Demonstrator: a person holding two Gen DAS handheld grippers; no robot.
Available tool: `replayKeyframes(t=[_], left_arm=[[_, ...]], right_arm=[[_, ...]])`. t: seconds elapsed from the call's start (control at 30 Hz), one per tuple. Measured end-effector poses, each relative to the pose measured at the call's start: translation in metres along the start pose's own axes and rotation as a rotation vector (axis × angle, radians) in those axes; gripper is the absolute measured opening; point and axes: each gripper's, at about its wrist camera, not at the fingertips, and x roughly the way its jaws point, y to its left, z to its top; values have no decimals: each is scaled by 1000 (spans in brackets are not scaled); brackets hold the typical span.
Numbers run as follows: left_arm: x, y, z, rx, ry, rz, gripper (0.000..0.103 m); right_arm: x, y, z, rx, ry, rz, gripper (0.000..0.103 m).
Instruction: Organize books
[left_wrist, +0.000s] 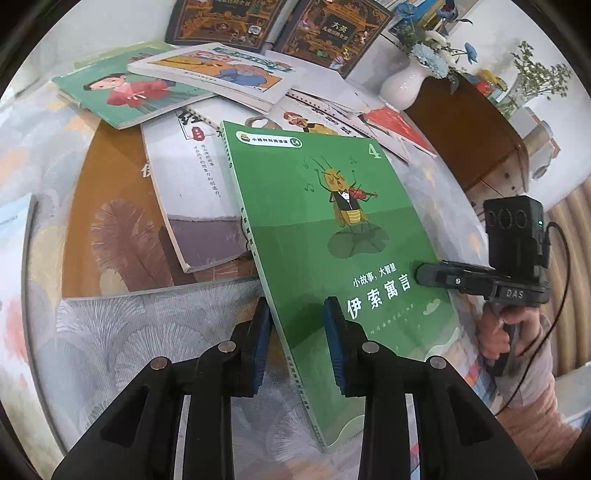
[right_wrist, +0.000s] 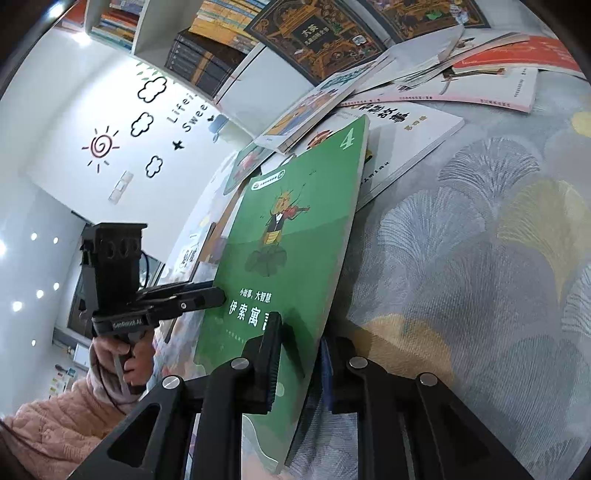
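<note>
Left wrist view showed the left gripper (left_wrist: 297, 343) with its blue pads set either side of the near spine edge of the green book (left_wrist: 332, 236), clamped on that thin volume with the jaws nearly together. The book stood tilted up off the patterned table cloth (left_wrist: 110, 350), its far corner leaning toward the loose heap of picture books (left_wrist: 207, 77) scattered at the table's far edge. From the right, the right gripper (left_wrist: 424, 275) reached in level and pinched the book's outer edge, a hand (left_wrist: 502, 332) in a pink sleeve wrapped round its handle. The likeliest failure, as I judged it, was the book twisting or slipping: two grips on one thin cover, if drawn in different directions, could bend it or pull it free of one pair of pads.

Right wrist view showed the right gripper's pads closed narrowly on the book's lower edge, one pad flat on the front cover, the other behind and mostly hidden. The left gripper came in from the left onto the spine side, its holder's hand (right_wrist: 129, 363) below. Beyond the book lay a white book (right_wrist: 402, 129) and the dark ornate volumes (right_wrist: 325, 40) near the table's far edge. Both grippers pointed downward toward the table.
</note>
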Motion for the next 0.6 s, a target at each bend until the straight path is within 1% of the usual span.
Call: replayKeyframes(t=[0.07,0.1,0.17,0.2,0.27,0.4,0.53,0.6], left_arm=[[0,-1,0,-31,-3,8,31],[0,-2,1,-34,-2,15,30],[-1,-9,1,-20,2,47,30],[-1,-12,1,-10,4,60,30],[-2,-15,1,-9,13,77,30],[-5,-14,1,-21,39,51,30],[-17,-10,-1,-37,37,27,30],[-24,-8,-2,-45,21,19,30]], right_arm=[[0,4,-1,16,-11,-28,16],[0,9,-1,15,-9,-45,18],[0,19,-1,-4,-6,-87,18],[-1,21,-1,-11,-7,-99,18],[-5,30,-4,-3,-25,-93,16],[-14,54,-7,-56,-38,-100,15],[-17,77,-11,-105,-34,-104,15],[-17,88,-13,-134,-35,-111,15]])
